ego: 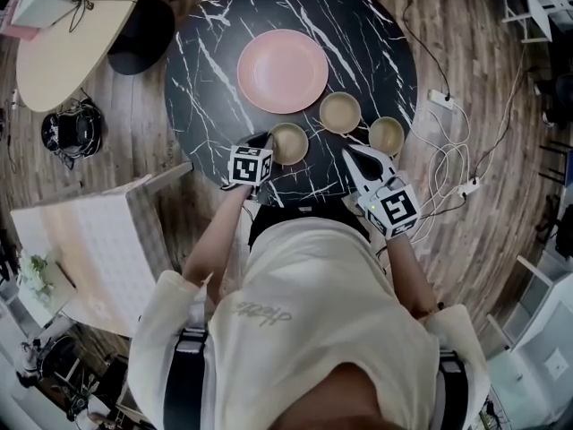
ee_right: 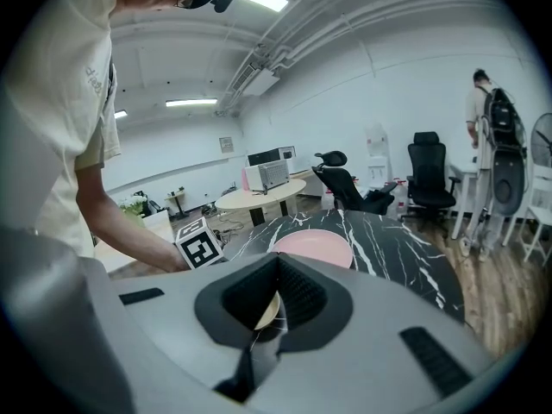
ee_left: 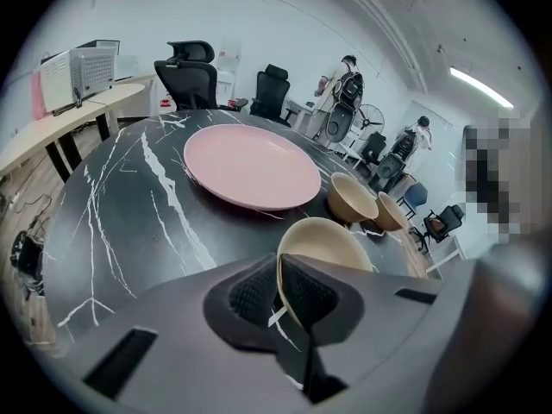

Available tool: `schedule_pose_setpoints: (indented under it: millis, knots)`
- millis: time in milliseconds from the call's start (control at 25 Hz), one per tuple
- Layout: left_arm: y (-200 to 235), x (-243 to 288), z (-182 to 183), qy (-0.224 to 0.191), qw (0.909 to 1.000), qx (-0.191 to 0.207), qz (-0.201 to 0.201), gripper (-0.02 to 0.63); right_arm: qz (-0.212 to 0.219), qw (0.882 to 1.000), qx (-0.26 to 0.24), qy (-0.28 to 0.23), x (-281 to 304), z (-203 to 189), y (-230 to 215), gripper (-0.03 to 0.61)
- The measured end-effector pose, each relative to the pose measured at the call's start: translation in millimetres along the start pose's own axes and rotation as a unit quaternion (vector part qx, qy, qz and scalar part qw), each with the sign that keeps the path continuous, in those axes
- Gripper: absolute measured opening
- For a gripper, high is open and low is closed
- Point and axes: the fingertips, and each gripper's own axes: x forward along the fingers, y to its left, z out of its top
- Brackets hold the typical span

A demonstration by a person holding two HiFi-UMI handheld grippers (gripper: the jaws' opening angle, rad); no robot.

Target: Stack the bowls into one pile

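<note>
Three tan bowls stand on the black marble table (ego: pixel 206 52), below a pink plate (ego: pixel 283 70). My left gripper (ego: pixel 269 141) is shut on the near rim of the leftmost bowl (ego: pixel 290 143). In the left gripper view that rim runs between the pads of my left gripper (ee_left: pixel 280 270), and the bowl (ee_left: pixel 332 240) sits upright on the table. The middle bowl (ego: pixel 340 112) and the right bowl (ego: pixel 387 135) stand apart, untouched. My right gripper (ego: pixel 351 152) hovers shut and empty near the table's front edge, between those two bowls. In its own view the right gripper (ee_right: pixel 278 270) holds nothing.
The pink plate (ee_left: pixel 250 164) fills the table's middle. A cream oval table (ego: pixel 72 34) and a black chair (ego: pixel 143 34) stand at the upper left, and a white cabinet (ego: pixel 89 240) at the left. Cables and a power strip (ego: pixel 467 188) lie on the floor to the right.
</note>
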Motion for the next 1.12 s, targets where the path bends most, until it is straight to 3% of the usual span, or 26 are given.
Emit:
schedule_pose_setpoints:
  millis: [600, 920, 1120]
  knots:
    - [-10, -17, 6, -0.008, 0.9999, -0.013, -0.002, 0.031, -0.014, 1.000, -0.005, -0.020, -8, 11, 2, 0.006]
    - [-9, -31, 20, -0.021, 0.9998, 0.000, 0.003, 0.031, -0.035, 0.998, -0.006, -0.045, -16, 17, -4, 0.006]
    - [-19, -31, 32, -0.019, 0.9994, 0.028, -0.002, 0.031, -0.059, 0.997, -0.006, -0.054, -30, 20, -14, 0.006]
